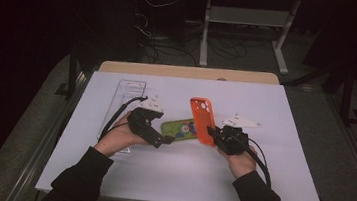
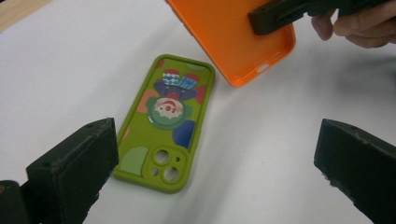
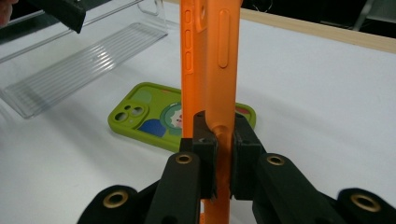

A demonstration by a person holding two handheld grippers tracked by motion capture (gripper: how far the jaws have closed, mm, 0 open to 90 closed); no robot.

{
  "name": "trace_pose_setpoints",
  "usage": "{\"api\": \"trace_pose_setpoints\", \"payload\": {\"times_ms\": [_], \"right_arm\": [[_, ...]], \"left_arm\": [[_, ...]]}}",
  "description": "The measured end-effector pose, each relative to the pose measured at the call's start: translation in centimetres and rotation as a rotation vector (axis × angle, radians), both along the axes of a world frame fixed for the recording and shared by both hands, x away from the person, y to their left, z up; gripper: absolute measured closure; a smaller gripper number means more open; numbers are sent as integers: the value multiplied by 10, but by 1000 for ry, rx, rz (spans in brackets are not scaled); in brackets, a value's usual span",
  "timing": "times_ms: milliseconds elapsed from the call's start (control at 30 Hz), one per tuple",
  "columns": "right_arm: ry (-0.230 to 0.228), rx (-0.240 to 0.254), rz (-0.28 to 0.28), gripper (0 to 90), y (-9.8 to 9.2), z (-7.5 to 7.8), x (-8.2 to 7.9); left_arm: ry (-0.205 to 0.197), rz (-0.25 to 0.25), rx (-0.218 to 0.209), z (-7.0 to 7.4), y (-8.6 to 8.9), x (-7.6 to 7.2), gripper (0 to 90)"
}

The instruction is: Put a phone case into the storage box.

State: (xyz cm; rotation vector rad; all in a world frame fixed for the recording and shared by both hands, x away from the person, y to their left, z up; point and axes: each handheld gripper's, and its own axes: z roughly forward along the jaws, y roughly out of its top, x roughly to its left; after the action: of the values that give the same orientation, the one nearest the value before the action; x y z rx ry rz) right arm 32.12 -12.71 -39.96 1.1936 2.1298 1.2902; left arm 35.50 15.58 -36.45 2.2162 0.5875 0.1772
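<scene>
My right tongs point(image 3: 219, 154) clamped on one phone case point(image 3: 210, 70) above the table point(image 1: 268, 180), second phone case point(image 2: 163, 126) flat between my tongs, tray point(image 1: 129, 93) far left behind my left tongs point(image 1: 164, 140)

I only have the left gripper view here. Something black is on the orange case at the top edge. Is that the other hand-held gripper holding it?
Observer: Yes, the right hand-held gripper is shut on the bottom edge of the orange silicone phone case.
Operator: Lying flat or lifted?
Observer: Lifted, standing on edge above the white table in the right gripper view.
Operator: Anything else nearby?
Observer: A clear plastic ribbed tray lies at the table's left, beyond the left hand-held gripper.
Operator: And the green case?
Observer: The green cartoon-print phone case lies flat between both grippers.
</scene>
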Motion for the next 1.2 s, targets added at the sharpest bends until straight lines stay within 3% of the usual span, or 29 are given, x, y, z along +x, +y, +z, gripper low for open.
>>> {"api": "trace_pose_setpoints", "payload": {"times_ms": [200, 233, 400, 600, 800, 1200], "right_arm": [[-15, -15, -10, 815, 1, 0, -1], [-17, -17, -16, 815, 1, 0, -2], [-28, -22, -23, 815, 1, 0, -1], [-37, -21, -23, 815, 7, 1, -3], [-50, -30, -12, 814, 18, 0, -5], [-46, -37, 22, 813, 42, -2, -14]], "left_arm": [[-9, 57, -27, 0, 0, 3, 0], [4, 73, -58, 0, -1, 3, 0], [5, 109, -121, 3, -1, 3, 0], [3, 137, -164, 4, 0, 3, 0], [-14, 168, -188, 4, -1, 2, 0], [3, 181, -214, -2, -6, 2, 0]]}}
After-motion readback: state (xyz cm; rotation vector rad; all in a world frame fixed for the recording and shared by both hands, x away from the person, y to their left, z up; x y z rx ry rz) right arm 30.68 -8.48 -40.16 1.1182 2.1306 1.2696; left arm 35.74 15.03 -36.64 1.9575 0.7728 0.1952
